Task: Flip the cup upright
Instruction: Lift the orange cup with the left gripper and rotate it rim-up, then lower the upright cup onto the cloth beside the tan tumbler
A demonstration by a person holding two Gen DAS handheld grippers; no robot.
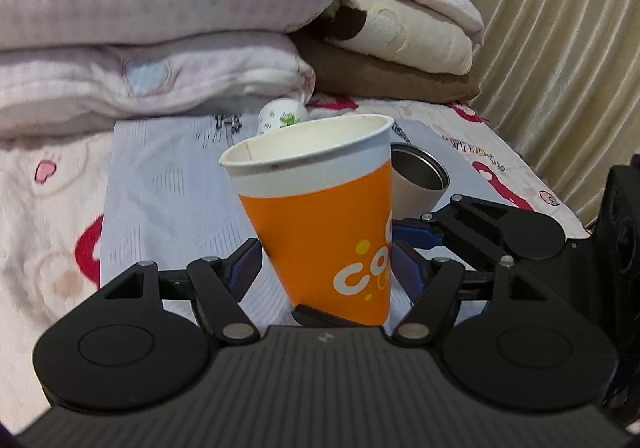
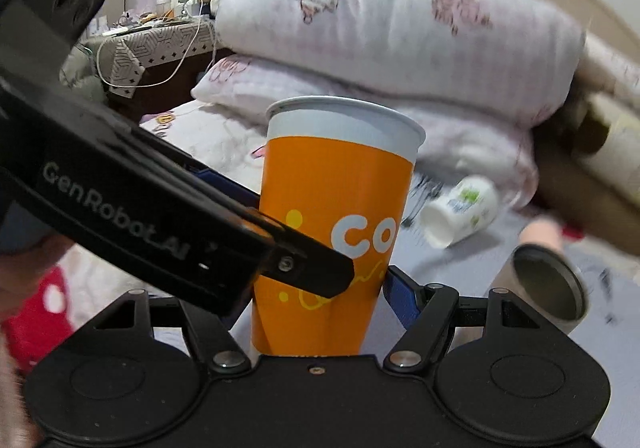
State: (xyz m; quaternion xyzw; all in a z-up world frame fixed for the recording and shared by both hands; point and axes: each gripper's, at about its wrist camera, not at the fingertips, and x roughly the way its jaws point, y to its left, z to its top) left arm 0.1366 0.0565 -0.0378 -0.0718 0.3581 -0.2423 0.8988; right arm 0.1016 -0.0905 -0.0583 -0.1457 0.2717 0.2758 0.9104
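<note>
While two tools grip, one cup (image 1: 320, 224) stands.

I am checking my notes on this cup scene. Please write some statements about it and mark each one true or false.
1. The orange paper cup has its open mouth upward. True.
2. Both the left gripper and the right gripper have fingers at the cup's sides. True.
3. The small white plastic bottle stands upright. False: it lies on its side.
4. The steel-lined beige tumbler sits inside the orange cup. False: it sits behind it on the light printed cloth.
</note>
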